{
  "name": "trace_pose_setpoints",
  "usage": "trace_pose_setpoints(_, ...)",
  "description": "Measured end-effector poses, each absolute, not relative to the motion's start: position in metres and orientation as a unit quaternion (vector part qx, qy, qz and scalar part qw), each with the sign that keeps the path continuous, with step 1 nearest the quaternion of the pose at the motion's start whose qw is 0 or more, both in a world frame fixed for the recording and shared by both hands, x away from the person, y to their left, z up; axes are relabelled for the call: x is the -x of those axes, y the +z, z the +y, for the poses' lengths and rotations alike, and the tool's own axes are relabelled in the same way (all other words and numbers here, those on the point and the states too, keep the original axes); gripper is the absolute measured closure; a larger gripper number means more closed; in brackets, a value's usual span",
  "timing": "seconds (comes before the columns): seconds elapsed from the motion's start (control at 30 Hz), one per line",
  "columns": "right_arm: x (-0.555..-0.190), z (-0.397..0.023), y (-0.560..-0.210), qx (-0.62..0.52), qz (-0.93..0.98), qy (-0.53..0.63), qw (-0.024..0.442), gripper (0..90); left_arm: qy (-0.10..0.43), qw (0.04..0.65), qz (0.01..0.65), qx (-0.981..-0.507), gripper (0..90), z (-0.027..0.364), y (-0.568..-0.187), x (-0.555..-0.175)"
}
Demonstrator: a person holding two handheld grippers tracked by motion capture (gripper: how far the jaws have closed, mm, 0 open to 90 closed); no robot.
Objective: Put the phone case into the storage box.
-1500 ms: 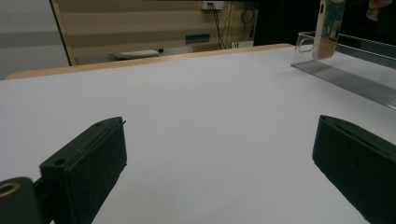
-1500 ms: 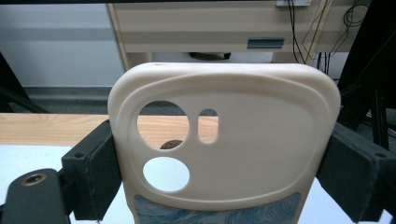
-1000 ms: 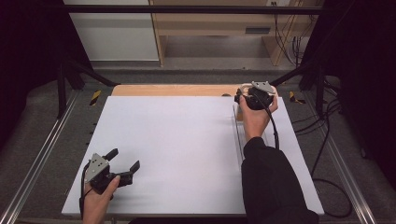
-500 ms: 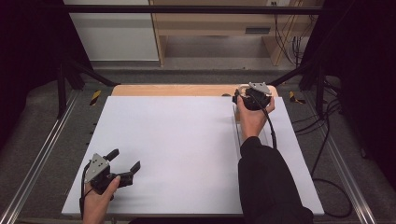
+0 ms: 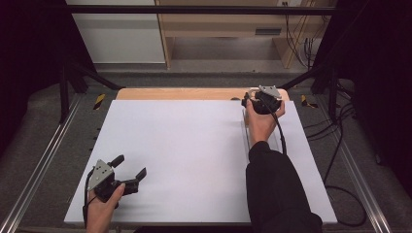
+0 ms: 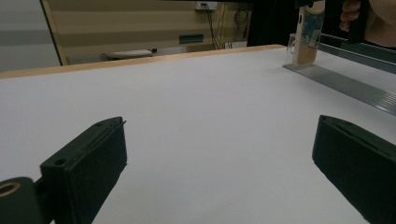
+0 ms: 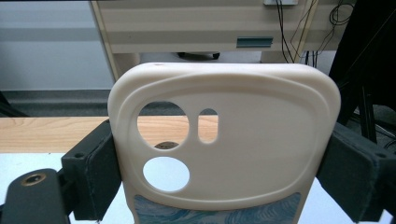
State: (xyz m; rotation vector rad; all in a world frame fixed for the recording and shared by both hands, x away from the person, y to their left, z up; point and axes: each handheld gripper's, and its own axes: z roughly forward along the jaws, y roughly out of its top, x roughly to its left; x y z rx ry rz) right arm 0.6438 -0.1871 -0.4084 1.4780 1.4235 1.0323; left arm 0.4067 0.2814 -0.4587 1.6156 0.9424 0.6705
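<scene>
A cream phone case (image 7: 224, 140) with round and slotted camera cut-outs and a blue wave print at its lower end stands upright between the jaws of my right gripper (image 7: 224, 172), which presses on both its side edges. That gripper (image 5: 262, 99) is at the far right of the white table (image 5: 194, 155). From the left gripper view the case (image 6: 306, 35) stands at the far end of a metal strip (image 6: 345, 84). My left gripper (image 5: 130, 166) rests open at the near left with nothing between its jaws (image 6: 219, 140).
A long clear strip (image 5: 245, 131) lies on the table near the right hand's wrist. A wooden edge (image 5: 180, 93) borders the far side. Metal rails (image 5: 39, 160) run along the table's sides and cables (image 5: 340, 145) trail on the floor at right.
The right hand with its gripper has edged slightly left and nearer. The left gripper has stayed where it was.
</scene>
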Motion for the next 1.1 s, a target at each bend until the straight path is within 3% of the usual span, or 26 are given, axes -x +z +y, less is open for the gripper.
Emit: trace_pose_setpoints(1.1, -0.6465, -0.1848, -0.4122, -0.579, 0.566, 0.412, 0.417, 11.1, 0.28, 0.547, 0.397, -0.682, 2.7, 0.2802, -0.4591, -0.4074)
